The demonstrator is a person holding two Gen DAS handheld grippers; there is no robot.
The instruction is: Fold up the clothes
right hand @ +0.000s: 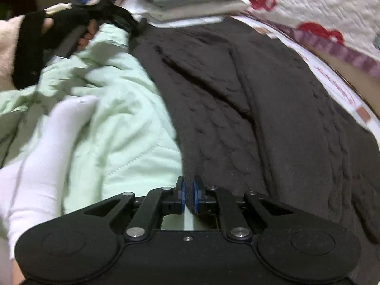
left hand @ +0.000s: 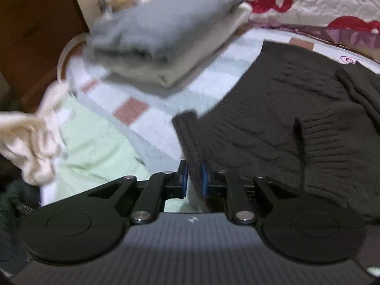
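A dark brown cable-knit sweater (left hand: 285, 118) lies spread on the bed; it also fills the right wrist view (right hand: 261, 106). My left gripper (left hand: 194, 178) is shut on the sweater's edge, the knit pinched between its blue pads. My right gripper (right hand: 188, 194) is shut on another part of the sweater's edge. In the right wrist view the left gripper (right hand: 133, 27) shows at the far end of the sweater, held by a black-gloved hand (right hand: 33, 42).
A folded stack, grey garment (left hand: 161, 26) on a cream one (left hand: 190, 64), sits at the back on a checked blanket (left hand: 147, 109). A pale green quilt (right hand: 114, 118) lies to the left, with a white-socked foot (right hand: 47, 154). A white and red quilt (right hand: 320, 7) lies at the right.
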